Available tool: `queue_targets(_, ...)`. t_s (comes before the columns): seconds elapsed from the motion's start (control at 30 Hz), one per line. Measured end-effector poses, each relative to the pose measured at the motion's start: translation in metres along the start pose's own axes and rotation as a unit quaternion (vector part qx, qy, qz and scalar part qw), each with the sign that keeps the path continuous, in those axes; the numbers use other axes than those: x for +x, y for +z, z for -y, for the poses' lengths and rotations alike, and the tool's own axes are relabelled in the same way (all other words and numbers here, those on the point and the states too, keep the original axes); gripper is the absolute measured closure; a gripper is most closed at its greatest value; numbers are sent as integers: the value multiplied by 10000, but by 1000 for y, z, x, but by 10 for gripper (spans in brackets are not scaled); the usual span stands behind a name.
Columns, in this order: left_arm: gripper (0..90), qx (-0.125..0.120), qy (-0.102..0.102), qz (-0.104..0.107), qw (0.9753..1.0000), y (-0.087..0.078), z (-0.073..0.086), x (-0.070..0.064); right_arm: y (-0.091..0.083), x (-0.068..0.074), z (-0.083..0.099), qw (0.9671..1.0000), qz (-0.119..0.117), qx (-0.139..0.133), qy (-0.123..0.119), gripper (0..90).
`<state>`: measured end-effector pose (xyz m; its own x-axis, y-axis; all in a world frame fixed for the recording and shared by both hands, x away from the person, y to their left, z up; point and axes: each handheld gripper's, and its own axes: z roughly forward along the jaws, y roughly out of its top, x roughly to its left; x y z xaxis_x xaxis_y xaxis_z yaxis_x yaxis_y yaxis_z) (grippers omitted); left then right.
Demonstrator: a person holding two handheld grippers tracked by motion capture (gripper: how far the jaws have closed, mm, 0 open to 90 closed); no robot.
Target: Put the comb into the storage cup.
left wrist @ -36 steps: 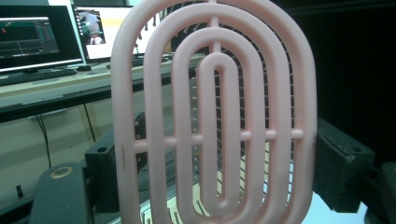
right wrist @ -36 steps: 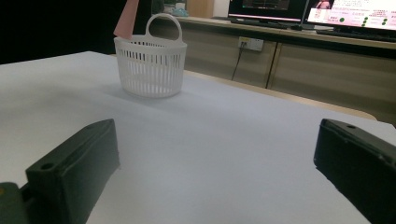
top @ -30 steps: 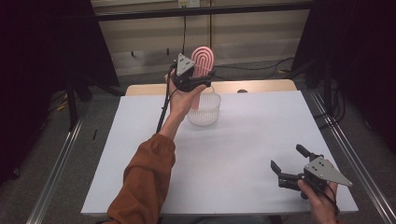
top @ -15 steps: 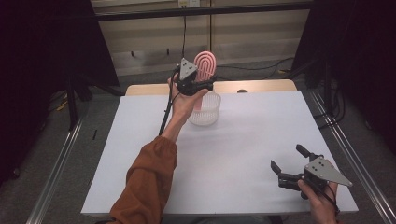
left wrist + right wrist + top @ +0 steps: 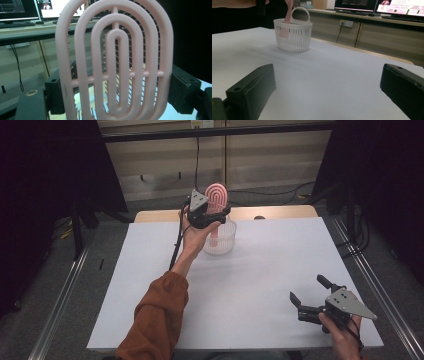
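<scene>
Two grippers are at work, and just one carries anything: the left gripper (image 5: 212,215) pinches a pink hairbrush (image 5: 217,199) by the lower edges of its oval head, its jaws pressed against both sides, as the left gripper view shows up close (image 5: 115,62). The brush stands upright at the far side of the white table (image 5: 260,280), its handle pointing down into the small white basket (image 5: 220,239). From the right gripper view the pink handle is seen inside the basket (image 5: 292,35), behind the slatted wall.

Compared with a second ago, the brush sits a little lower and squarely over the basket, where earlier its head rose higher above the rim; the left hand has come down by a small amount. That suggests the placing step is nearly done, with release the likely thing left, though whether the handle tip rests on the basket floor cannot be told.

The right gripper (image 5: 314,296) rests at the near right corner, jaws spread wide and holding nothing, unchanged from the earlier frames
</scene>
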<state>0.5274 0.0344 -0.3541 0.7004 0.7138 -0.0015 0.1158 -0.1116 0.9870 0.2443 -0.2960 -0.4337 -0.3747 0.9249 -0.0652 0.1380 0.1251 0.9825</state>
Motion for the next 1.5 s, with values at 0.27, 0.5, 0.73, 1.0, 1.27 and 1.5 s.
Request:
queue_targets(0.27,199,96,-99,135,9998,-3,5,0,0,0,0,10000,3,16,-20,0)
queue_targets(0.5,197,206,-75,168,9996,-5,13,-1,0,0,0,10000,-4,5,-26,0)
queue_targets(0.73,197,408,-68,223,9989,-7,17,0,0,0,0,10000,-1,9,-24,0)
queue_targets(1.0,197,472,-101,245,9985,-13,20,4,1,0,0,10000,-5,23,-10,0)
queue_targets(1.27,194,526,-193,265,9981,-26,21,14,1,0,0,10000,10,35,-14,0)
queue_targets(1.5,194,701,-288,351,9965,-38,20,24,1,0,0,10000,39,48,-31,0)
